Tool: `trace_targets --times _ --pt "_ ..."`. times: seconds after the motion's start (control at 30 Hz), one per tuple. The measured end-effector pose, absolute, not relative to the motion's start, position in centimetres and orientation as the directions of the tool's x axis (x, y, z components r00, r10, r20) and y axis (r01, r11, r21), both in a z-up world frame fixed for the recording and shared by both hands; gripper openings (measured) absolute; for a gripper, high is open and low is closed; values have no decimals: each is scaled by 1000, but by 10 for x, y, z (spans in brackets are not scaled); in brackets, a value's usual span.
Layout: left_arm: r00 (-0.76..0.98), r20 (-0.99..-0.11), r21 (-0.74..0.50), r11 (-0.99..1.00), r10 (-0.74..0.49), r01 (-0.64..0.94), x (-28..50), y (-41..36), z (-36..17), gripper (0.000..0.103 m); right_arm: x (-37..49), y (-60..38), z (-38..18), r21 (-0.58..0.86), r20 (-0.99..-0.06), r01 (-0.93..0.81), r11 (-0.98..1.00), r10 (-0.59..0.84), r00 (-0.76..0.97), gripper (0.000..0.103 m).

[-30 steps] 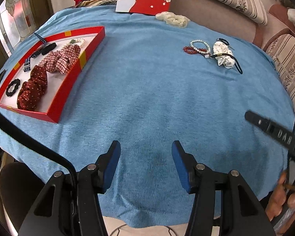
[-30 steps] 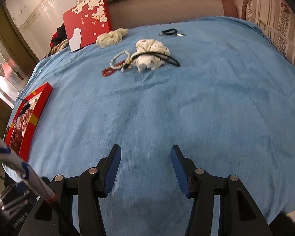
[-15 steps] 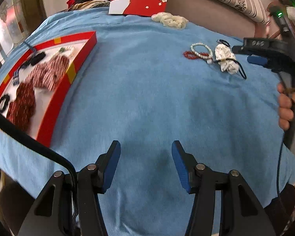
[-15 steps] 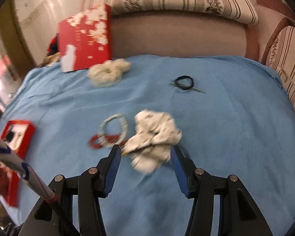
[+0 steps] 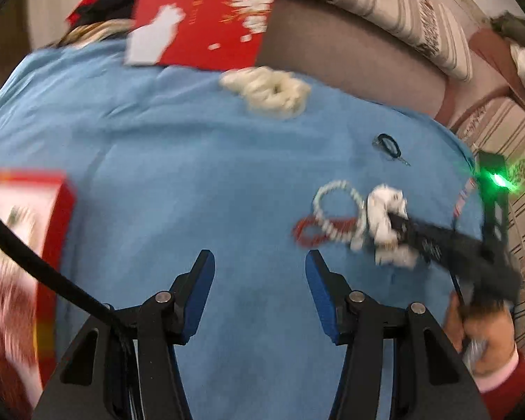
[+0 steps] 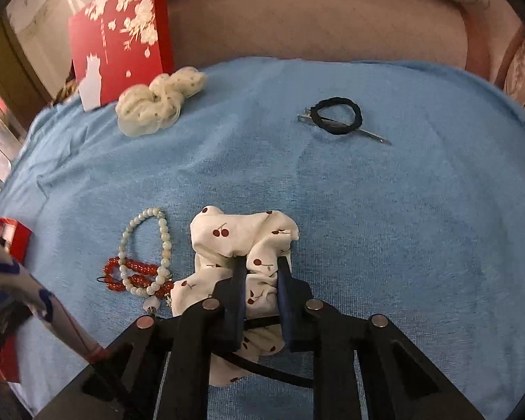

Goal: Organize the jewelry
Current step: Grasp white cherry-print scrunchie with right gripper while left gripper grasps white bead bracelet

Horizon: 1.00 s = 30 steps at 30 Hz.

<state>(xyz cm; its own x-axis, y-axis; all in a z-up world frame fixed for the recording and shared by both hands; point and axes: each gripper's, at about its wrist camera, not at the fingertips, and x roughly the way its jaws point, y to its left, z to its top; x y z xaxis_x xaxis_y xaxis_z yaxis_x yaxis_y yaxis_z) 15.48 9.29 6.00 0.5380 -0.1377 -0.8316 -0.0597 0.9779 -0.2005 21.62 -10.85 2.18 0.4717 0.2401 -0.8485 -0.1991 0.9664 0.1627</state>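
Observation:
My right gripper (image 6: 260,266) is shut on a white cherry-print scrunchie (image 6: 241,234) that lies on the blue cloth; it also shows in the left wrist view (image 5: 385,210). A pearl bracelet (image 6: 145,245) and a red bead bracelet (image 6: 133,276) lie just left of it. A black hair tie on a metal clip (image 6: 337,120) and a cream scrunchie (image 6: 161,99) lie farther back. My left gripper (image 5: 259,269) is open and empty above the cloth. The red tray (image 5: 21,231) with scrunchies is at the far left, blurred.
The red box lid (image 6: 119,38) leans against the sofa back behind the table. The blue cloth (image 6: 402,210) covers the whole table. Striped sofa cushions (image 5: 385,7) sit behind and to the right.
My right gripper moved forward onto the cherry scrunchie and closed on it. My left gripper swung forward and right, so the tray slid to the left edge of its view.

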Motion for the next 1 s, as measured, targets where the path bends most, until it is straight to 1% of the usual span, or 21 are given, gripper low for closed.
trace_targets --times 0.2,0.33,0.37,0.4,0.43,0.47,0.67,0.87,1.0 --pt "481 -852 -180 978 -207 102 224 50 35 52 205 -134 34 256 -809 -175 951 310 500 13" --pt "438 -872 -166 974 -219 157 245 31 17 46 197 -145 49 279 -777 -180 943 332 535 13" --pt "447 -869 -148 974 -211 173 248 26 15 39 195 -147 55 282 -767 -183 942 336 547 13" --pt "441 -869 -155 971 -222 185 249 24 15 27 193 -149 58 284 -760 -185 941 338 555 13" --pt "424 -873 -176 966 -243 191 251 22 15 8 190 -151 63 287 -752 -186 940 341 563 13" --pt "413 -876 -190 965 -250 180 251 22 17 5 186 -153 68 292 -744 -187 938 345 572 13" --pt "477 -835 -220 962 -273 165 220 30 60 5 159 -151 94 281 -711 -206 937 347 612 13" --pt "550 -786 -233 959 -282 159 156 56 118 5 123 -140 126 269 -672 -238 933 359 647 13" --pt "585 -764 -244 961 -274 133 108 88 145 5 99 -129 142 267 -663 -268 926 378 646 13"
